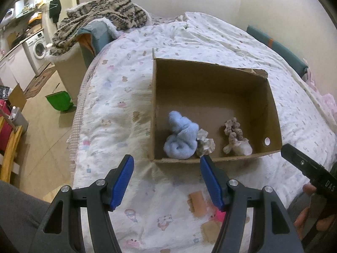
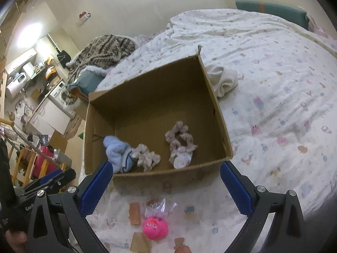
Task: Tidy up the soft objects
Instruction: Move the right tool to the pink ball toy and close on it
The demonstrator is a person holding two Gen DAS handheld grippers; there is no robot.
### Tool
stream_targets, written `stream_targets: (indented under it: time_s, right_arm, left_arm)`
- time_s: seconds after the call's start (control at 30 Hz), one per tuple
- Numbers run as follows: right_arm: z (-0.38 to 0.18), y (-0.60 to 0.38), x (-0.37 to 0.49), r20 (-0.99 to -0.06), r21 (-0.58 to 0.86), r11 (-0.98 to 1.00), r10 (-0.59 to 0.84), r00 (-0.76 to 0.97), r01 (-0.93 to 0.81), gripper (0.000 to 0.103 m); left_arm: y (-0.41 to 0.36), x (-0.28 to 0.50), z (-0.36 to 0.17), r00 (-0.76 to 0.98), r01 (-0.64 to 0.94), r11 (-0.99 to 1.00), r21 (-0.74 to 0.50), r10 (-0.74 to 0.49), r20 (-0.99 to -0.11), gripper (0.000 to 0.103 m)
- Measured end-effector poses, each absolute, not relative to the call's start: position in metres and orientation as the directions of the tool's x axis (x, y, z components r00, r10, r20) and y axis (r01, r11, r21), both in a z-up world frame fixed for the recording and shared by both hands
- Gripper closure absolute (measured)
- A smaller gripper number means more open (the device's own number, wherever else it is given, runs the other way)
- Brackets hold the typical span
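Both grippers (image 1: 166, 163) (image 2: 166, 172) open, empty, w/ box (image 1: 212, 73) ahead.

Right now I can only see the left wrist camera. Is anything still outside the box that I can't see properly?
Observer: Yes. The right wrist view shows a pink toy with a face on the quilt, in front of the cardboard box.
Child: Anything else?
Observer: A rolled white cloth lies on the quilt just outside the box's right wall, near its far corner. The box hides it from you.
Child: Is the other tool holding something?
Observer: No, the right tool is open and empty, with the toy below it.
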State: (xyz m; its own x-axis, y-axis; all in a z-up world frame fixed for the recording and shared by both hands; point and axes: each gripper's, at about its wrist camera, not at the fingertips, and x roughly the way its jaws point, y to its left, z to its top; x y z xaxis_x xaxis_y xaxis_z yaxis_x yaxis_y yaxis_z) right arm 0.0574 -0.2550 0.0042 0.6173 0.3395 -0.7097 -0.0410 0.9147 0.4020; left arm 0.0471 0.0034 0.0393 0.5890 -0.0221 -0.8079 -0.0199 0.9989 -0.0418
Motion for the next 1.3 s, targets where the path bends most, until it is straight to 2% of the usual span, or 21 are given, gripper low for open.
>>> stream_targets:
  time_s: [0.33,0.67,0.77,0.93,0.97,1.0,1.2,1.3]
  right_arm:
    - [-0.018,-0.256,0.052,-0.765,0.450,0.893,0.379,0.520,0.012,0.000]
    - [-0.070,-0.219,0.054,-0.840,0.506,0.862,0.492,0.229,0.006,0.001]
    - [-0.089,-0.200,0.057,-0.868,0.478,0.878,0.475,0.143,-0.015,0.019]
    - [-0.107,-0.180,0.059,-0.902,0.422,0.905,0.425,0.072,-0.055,0.032]
    - [-0.107,-0.179,0.059,-0.904,0.417,0.907,0.420,0.075,-0.059,0.040]
    - [-0.107,-0.178,0.059,-0.905,0.414,0.908,0.418,0.077,-0.061,0.052]
    - [-0.099,-0.189,0.054,-0.895,0.437,0.899,0.438,0.089,-0.035,0.056]
    - [-0.085,-0.208,0.055,-0.877,0.460,0.888,0.454,0.157,0.003,0.056]
  left_arm:
    - [0.016,0.038,0.021,0.548,-0.070,0.995,-0.078,-0.027,-0.836,0.041]
    - [0.019,0.041,-0.007,0.463,-0.093,0.989,-0.114,-0.058,-0.884,0.041]
    - [0.019,0.044,-0.013,0.445,-0.093,0.988,-0.125,-0.071,-0.893,0.041]
    - [0.018,0.045,-0.019,0.424,-0.095,0.986,-0.137,-0.084,-0.902,0.041]
    - [0.018,0.046,-0.020,0.421,-0.094,0.986,-0.138,-0.086,-0.903,0.041]
    - [0.017,0.046,-0.021,0.417,-0.094,0.986,-0.140,-0.089,-0.904,0.041]
    - [0.014,0.051,-0.034,0.379,-0.101,0.982,-0.160,-0.111,-0.919,0.041]
    - [0.008,0.056,-0.046,0.333,-0.085,0.982,-0.168,-0.130,-0.934,0.041]
